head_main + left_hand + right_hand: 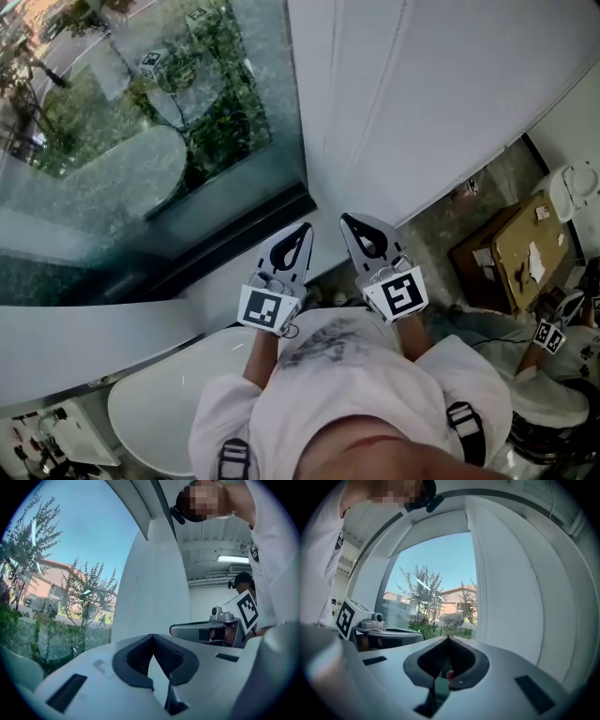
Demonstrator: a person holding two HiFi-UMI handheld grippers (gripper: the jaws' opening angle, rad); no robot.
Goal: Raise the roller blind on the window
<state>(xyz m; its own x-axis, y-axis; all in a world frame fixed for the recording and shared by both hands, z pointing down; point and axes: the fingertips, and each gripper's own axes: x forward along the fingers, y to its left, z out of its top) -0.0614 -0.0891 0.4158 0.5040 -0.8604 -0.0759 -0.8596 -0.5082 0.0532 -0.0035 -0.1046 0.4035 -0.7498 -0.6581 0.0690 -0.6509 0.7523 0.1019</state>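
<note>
The window glass (pixel 141 141) fills the left of the head view, with trees and pavement beyond it. Right of the glass stands a broad white surface, the blind (pixel 422 94), also seen in the left gripper view (pixel 150 588) and the right gripper view (pixel 511 588). Both grippers are held level and side by side, pointing at the edge where glass and blind meet. My left gripper (pixel 300 232) (pixel 151 636) has its tips touching, nothing visible between them. My right gripper (pixel 349 221) (pixel 448 638) is also shut. I cannot make out any pull cord in either one.
The dark window sill (pixel 234 246) runs below the glass. A white rounded table (pixel 159 403) sits at my lower left. A cardboard box (pixel 520 248) lies on the floor at the right. Another person with marker cubes (pixel 548 336) is at the far right, also visible (pixel 241 581).
</note>
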